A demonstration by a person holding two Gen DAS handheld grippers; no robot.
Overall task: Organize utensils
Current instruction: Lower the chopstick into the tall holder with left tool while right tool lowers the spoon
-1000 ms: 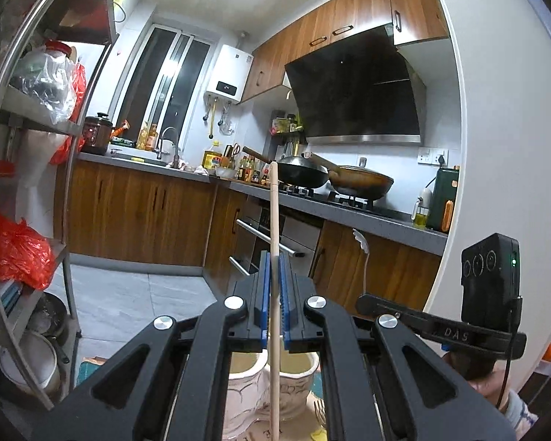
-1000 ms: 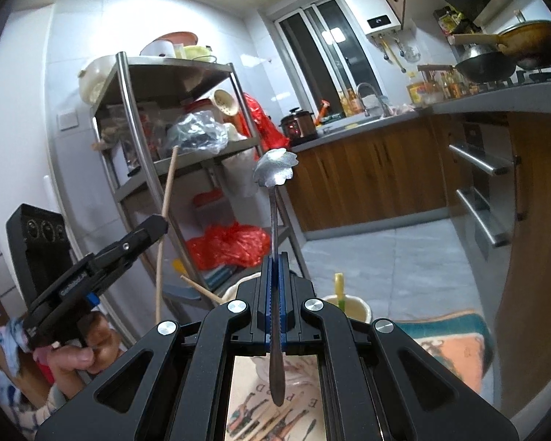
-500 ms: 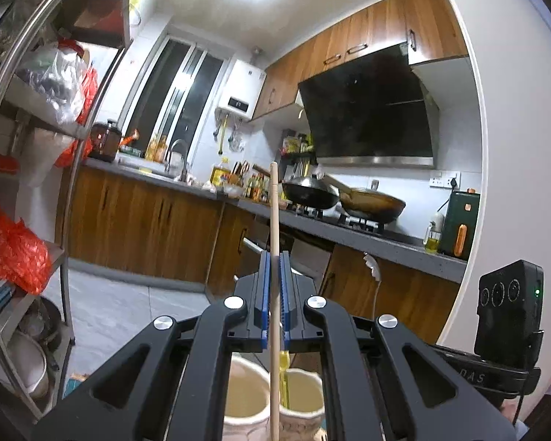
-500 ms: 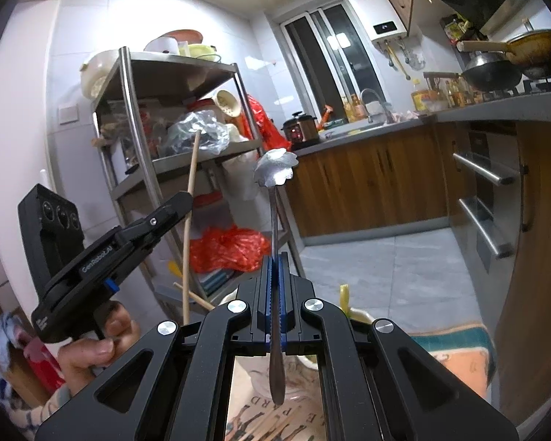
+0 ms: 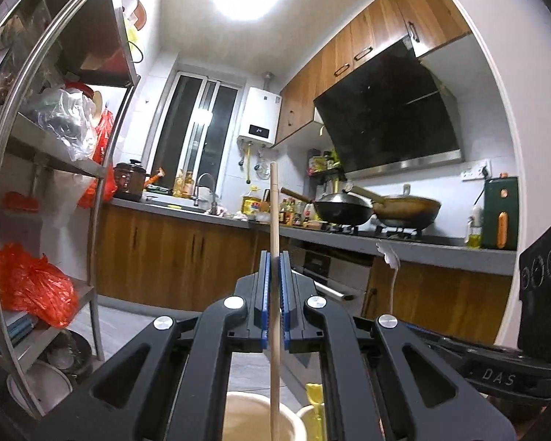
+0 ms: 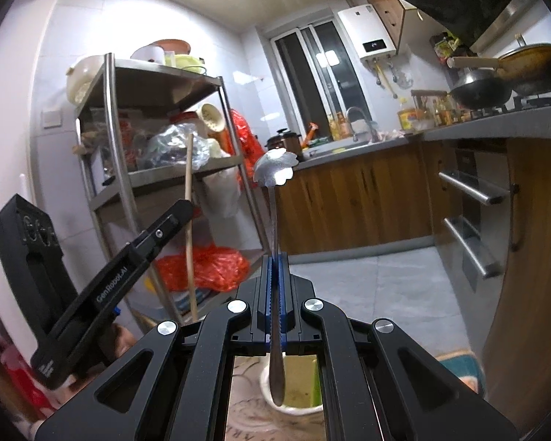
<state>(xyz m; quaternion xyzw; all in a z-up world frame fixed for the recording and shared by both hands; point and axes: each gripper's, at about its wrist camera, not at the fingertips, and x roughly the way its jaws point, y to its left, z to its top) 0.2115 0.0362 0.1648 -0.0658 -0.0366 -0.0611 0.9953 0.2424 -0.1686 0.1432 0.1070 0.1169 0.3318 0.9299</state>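
Observation:
My left gripper (image 5: 274, 257) is shut on a wooden chopstick (image 5: 274, 220) held upright; its lower end hangs over a cream ceramic cup (image 5: 253, 419). A second cup (image 5: 305, 415) beside it holds a yellow utensil (image 5: 314, 404). My right gripper (image 6: 275, 257) is shut on a metal spoon (image 6: 277, 172) with a flower-shaped bowl, held upright, handle end over a cream cup (image 6: 294, 400) that holds a green utensil. The left gripper (image 6: 182, 207) with the chopstick (image 6: 189, 220) shows at the left of the right wrist view. The spoon (image 5: 387, 257) shows in the left wrist view.
A steel shelf rack (image 6: 110, 147) with bags and bowls stands at the left. Wooden cabinets and a counter (image 5: 202, 217) with a sink, stove and two woks (image 5: 345, 209) run along the back. A patterned mat (image 6: 246, 422) lies under the cups.
Both grippers have tilted upward with their utensils. The cups have slid toward the bottom of both views. The left gripper has risen and come closer in the right wrist view.

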